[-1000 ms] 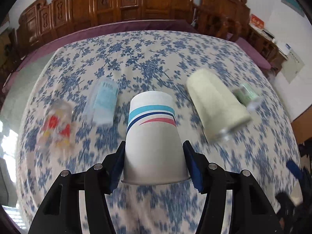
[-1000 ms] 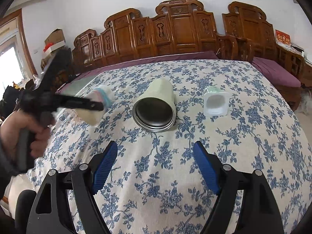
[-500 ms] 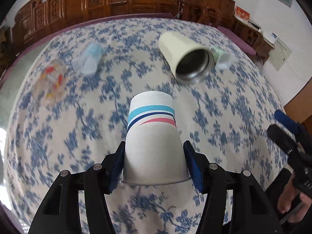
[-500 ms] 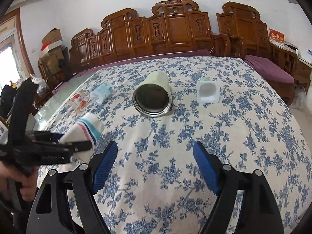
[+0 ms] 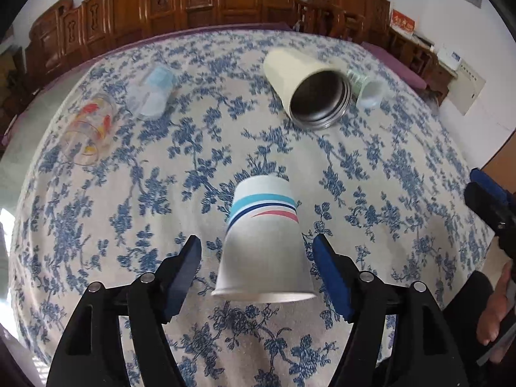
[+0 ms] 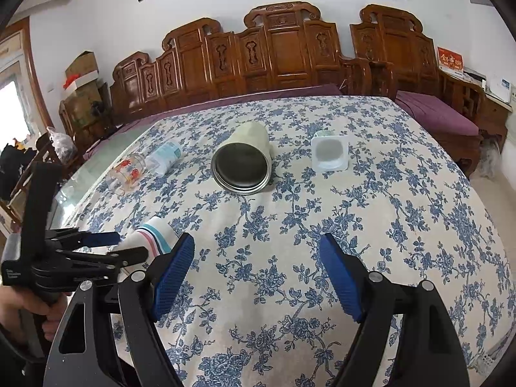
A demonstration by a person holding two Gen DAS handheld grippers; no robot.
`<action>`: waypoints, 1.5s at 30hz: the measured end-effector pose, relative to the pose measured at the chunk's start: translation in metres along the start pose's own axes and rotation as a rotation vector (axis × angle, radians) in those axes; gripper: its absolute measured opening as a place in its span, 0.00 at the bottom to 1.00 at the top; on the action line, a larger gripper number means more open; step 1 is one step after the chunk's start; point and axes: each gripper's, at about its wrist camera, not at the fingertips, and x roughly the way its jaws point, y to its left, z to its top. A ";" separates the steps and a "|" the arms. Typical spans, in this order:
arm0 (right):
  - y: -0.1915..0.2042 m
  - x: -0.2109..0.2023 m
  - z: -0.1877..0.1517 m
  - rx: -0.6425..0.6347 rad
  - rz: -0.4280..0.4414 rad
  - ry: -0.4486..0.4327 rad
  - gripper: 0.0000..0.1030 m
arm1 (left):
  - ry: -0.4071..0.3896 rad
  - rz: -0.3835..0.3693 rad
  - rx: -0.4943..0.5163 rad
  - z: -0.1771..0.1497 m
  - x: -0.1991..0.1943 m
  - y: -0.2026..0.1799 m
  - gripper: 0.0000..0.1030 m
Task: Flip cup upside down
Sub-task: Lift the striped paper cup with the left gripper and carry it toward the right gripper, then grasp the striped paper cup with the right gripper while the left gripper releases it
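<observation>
A white paper cup with teal, navy and pink stripes stands upside down on the floral tablecloth, rim down. My left gripper is open, its blue pads apart on either side of the cup with gaps showing. The cup also shows in the right wrist view, between the left gripper's fingers. My right gripper is open and empty above the near cloth.
A cream tumbler lies on its side mid-table. A white yogurt pot, a clear plastic cup and a printed glass also lie on the cloth. Carved wooden benches stand behind the table.
My left gripper carried the cup toward the near left of the table, set it rim down and opened its fingers off it. The right gripper stayed open.
</observation>
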 end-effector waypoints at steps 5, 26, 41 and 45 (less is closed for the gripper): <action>0.012 0.002 0.006 -0.010 0.029 0.012 0.80 | -0.089 0.030 -0.034 -0.010 -0.033 0.014 0.69; 0.114 0.092 0.022 -0.039 0.166 0.247 0.73 | -0.339 0.172 -0.139 -0.065 -0.107 0.080 0.93; 0.114 0.160 0.007 0.183 0.164 0.505 0.73 | -0.364 0.183 -0.140 -0.069 -0.115 0.084 0.93; 0.115 0.165 0.008 0.203 0.169 0.525 0.73 | -0.371 0.184 -0.139 -0.068 -0.118 0.084 0.93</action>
